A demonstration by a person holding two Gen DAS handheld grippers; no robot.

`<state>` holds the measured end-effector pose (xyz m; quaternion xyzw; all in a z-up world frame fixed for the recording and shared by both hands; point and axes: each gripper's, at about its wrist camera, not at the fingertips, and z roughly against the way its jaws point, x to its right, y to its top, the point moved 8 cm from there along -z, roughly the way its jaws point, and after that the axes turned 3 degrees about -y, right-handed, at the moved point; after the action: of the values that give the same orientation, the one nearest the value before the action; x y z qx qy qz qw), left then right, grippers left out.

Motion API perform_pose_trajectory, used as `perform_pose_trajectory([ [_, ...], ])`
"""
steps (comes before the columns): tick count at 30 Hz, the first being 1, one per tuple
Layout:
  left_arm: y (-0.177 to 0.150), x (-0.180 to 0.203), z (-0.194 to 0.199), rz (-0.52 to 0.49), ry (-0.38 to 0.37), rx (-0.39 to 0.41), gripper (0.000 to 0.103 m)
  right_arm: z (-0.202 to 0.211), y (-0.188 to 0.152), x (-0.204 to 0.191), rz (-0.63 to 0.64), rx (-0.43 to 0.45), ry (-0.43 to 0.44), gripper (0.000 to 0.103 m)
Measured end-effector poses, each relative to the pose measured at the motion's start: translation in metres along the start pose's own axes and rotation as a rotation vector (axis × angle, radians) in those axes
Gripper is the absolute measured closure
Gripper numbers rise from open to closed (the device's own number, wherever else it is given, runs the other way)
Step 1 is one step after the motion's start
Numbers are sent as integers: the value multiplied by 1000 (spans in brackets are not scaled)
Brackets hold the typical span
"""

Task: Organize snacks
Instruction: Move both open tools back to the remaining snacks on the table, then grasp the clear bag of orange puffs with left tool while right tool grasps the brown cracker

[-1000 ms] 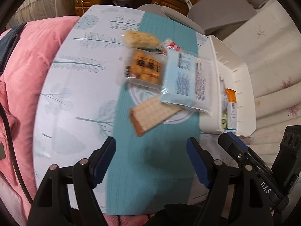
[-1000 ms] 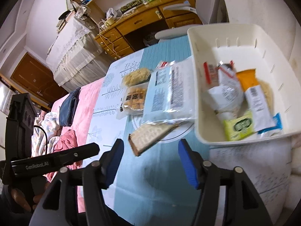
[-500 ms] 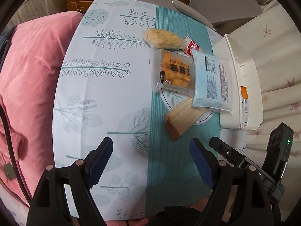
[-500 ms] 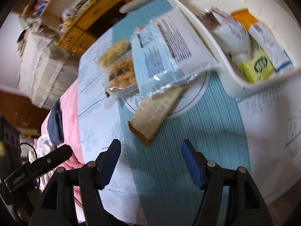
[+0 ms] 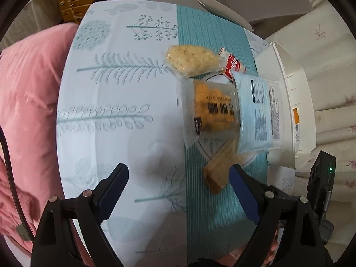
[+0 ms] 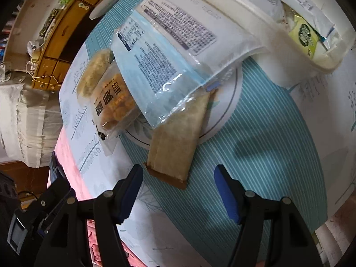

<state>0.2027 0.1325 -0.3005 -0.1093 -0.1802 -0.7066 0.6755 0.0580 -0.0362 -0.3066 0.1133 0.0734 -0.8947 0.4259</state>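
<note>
Your left gripper (image 5: 178, 187) has just been opening; its jaws stand wide over bare tablecloth (image 5: 106, 120), nothing between them. Your right gripper (image 6: 178, 191) is spread too, gripping nothing, the brown cracker pack (image 6: 178, 140) at frame centre just above its tips, partly under the blue packet (image 6: 160, 66) beside the white bin (image 6: 289, 51).

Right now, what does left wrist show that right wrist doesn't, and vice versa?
Left wrist only: the red-and-white packet behind the pile, the pink bedding, and the open left gripper over the tablecloth.

Right wrist only: inside the white bin, including a green-labelled packet, the wooden drawers, and the open right gripper just short of the brown cracker pack.

Both: the cracker pack, the blue-and-white bag, the orange snack pack, the bin.
</note>
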Motion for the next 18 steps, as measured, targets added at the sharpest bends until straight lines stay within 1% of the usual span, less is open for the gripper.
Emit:
perform_pose_trajectory([
  [5,23,7,-13,-31,15,-20,12,-12,5,-16,32,-11,-26,36],
  [8,34,9,-17,-23,11,-28,12,-18,7,-22,56,-18,-49,36],
  [11,46,11,-24,-22,22,-32,12,-25,8,-25,68,-29,-84,36],
  [15,56,12,-36,6,16,-49,12,-35,6,-23,47,-47,-149,36],
  [18,61,15,-48,17,17,-68,12,-39,5,-26,52,-49,-169,36],
])
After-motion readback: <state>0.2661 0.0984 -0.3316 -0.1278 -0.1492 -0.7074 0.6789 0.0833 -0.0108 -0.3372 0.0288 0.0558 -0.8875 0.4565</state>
